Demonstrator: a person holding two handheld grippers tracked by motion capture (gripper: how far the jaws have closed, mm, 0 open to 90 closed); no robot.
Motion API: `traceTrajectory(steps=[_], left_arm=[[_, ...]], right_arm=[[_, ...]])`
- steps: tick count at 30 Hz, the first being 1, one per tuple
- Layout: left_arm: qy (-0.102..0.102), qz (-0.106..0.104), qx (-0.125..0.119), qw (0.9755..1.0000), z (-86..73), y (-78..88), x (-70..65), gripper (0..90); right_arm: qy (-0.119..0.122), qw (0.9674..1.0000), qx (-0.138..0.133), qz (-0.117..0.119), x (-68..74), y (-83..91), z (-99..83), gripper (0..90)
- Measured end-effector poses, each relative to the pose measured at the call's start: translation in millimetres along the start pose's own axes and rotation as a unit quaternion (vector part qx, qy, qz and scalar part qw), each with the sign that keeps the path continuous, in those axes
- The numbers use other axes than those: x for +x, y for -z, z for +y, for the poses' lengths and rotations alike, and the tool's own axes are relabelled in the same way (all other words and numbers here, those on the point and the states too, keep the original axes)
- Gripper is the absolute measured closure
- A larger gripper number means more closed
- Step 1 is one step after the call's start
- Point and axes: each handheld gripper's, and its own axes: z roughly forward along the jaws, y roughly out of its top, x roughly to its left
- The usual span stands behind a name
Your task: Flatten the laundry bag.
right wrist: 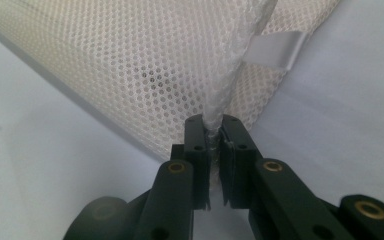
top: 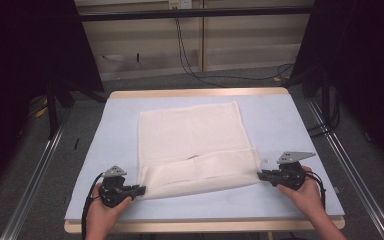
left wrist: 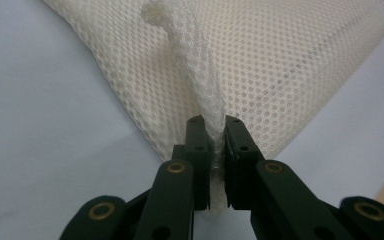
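at the near left corner of the mesh cloth [top: 192, 150], the left tongs [top: 141, 189] are clamped on a pinched ridge of its edge [left wrist: 207, 90]. the cloth lies mid-worktop [top: 280, 205], its near part folded over itself, with bare surface to its left, right and front. at the cloth's near right corner, the right tongs [top: 260, 175] are clamped on the hem beside a white tag [right wrist: 272, 50].

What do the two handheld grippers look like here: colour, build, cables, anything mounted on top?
Both the left gripper and the right gripper are black, each with two flat jaws on linkage arms pinned with brass-coloured rivets. Each carries a grey three-cornered plate on top. A black cable trails from each toward the person. No sleeves show on the forearms.
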Motion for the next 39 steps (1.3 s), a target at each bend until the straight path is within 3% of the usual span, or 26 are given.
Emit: traceTrajectory(steps=[1,3,6,7,13,18,22,25,27,29,31,33,35,37,39], left_arm=[[-0.003,0.013,-0.008,0.9999,6.4,-5.6,2.9,83.1],[0.001,0.017,-0.013,0.9998,9.7,-8.6,4.9,83.1],[-0.003,0.036,-0.019,0.9992,18.9,-16.6,10.4,83.3],[0.006,0.034,-0.021,0.9992,22.4,-19.5,13.0,83.4],[0.01,0.018,-0.036,0.9991,19.9,-14.5,13.9,83.1],[0.007,0.014,-0.036,0.9992,18.9,-12.7,14.2,83.1],[0.001,0.018,-0.033,0.9993,19.5,-13.4,13.3,83.1],[0.0,0.013,-0.032,0.9994,18.7,-13.1,15.4,83.2],[-0.004,0.014,-0.032,0.9994,18.7,-13.1,15.3,83.2],[-0.004,0.013,-0.032,0.9994,18.9,-13.0,15.2,83.2],[0.0,0.01,-0.035,0.9993,18.6,-13.0,15.3,83.2],[0.005,0.007,-0.038,0.9993,18.3,-11.6,15.9,83.1],[0.015,0.004,-0.046,0.9988,18.1,-9.6,15.6,82.8],[0.016,-0.001,-0.051,0.9986,18.0,-6.3,15.7,82.6],[0.019,-0.004,-0.059,0.9981,17.6,-0.5,13.5,82.5]], right_arm=[[-0.001,0.9999,-0.006,-0.009,-1.1,-3.7,3.2,83.2],[0.004,0.9999,-0.008,-0.013,-2.3,-5.8,5.0,83.2],[0.008,0.9992,-0.014,-0.036,-4.4,-13.6,12.4,83.2],[0.016,0.9986,-0.013,-0.048,-4.5,-20.4,17.5,83.2],[0.016,0.9988,-0.014,-0.043,-4.6,-17.5,18.3,81.9],[-0.026,0.9982,-0.046,-0.027,-10.4,-5.3,17.2,64.3],[-0.06,0.9944,-0.084,-0.026,-14.3,3.0,27.0,48.1],[-0.075,0.9929,-0.086,-0.034,-21.7,-3.5,35.6,40.8],[-0.095,0.9907,-0.095,-0.022,-27.1,-11.5,42.9,39.9],[-0.112,0.9894,-0.092,-0.01,-31.3,-19.1,47.8,42.2],[-0.114,0.9901,-0.083,0.002,-32.9,-23.7,50.9,63.2],[-0.122,0.9884,-0.088,0.018,-31.2,-21.4,51.1,77.1],[-0.113,0.988,-0.1,0.033,-27.6,-14.2,49.7,82.6],[-0.081,0.9904,-0.106,0.039,-22.3,-4.2,47.4,83.4],[-0.075,0.9899,-0.11,0.048,-18.8,4.3,42.6,83.4]])
